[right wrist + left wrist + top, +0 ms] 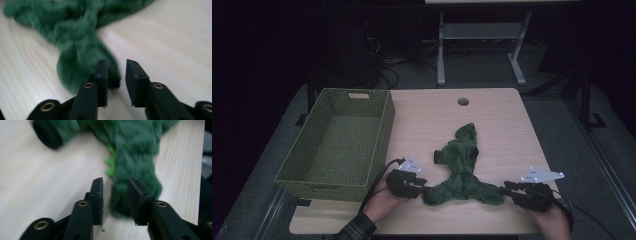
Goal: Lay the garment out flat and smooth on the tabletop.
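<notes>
Two hand-held grippers sat at the near edge of the desk when I checked progress, one at each near end of the green knitted garment, which lay crumpled and spread in a rough Y across the middle of the desk, well clear of the woven basket on the left. My left hand-held gripper had its jaws partly apart, straddling the near left tip of the cloth without pressing it, as the left gripper view showed. My right hand-held gripper was likewise partly open; in the right gripper view the cloth's end lay behind the left jaw and the gap looked bare, so it gripped nothing. I judged the job barely begun: the garment was neither held nor folded, and the basket stood empty, so grasping, tidying and stowing all remained.
</notes>
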